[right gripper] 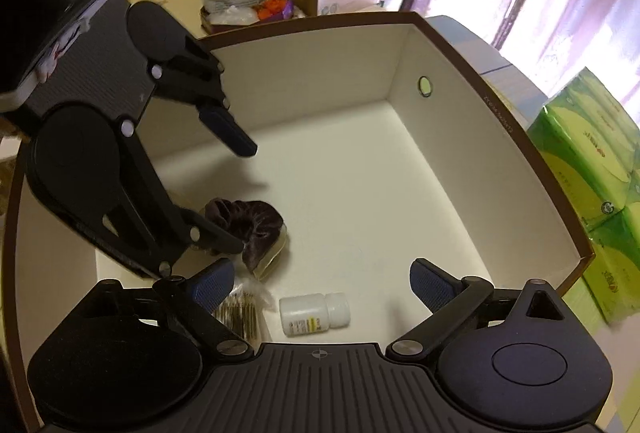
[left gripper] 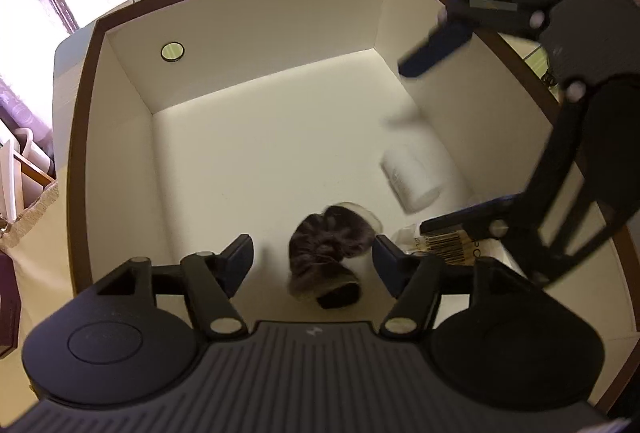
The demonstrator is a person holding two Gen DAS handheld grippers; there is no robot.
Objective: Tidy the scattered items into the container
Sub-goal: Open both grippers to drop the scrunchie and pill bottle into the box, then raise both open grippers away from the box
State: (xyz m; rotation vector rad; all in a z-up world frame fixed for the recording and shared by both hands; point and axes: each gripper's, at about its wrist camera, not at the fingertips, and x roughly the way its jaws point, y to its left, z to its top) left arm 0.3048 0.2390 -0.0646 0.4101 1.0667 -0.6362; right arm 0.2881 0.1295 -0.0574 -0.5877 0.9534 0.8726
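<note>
Two things are lying inside the box (left gripper: 224, 33): a dark scrunchie (left gripper: 326, 253) just below the left gripper (left gripper: 314, 259), between its half-spread jaws, untouched, and a white bottle (right gripper: 314, 313) on its side under the right gripper (right gripper: 320, 283), whose jaws are standing wide and empty. The bottle's long axis is running across that gap.

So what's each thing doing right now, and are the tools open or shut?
Box: open on top, holding items.
White bottle: capped, on its side in the box.
Dark scrunchie: loose on the box floor.
Clear packet: lying flat in the box.
Left tool: open, holding nothing.
Right tool: open, holding nothing.
</note>
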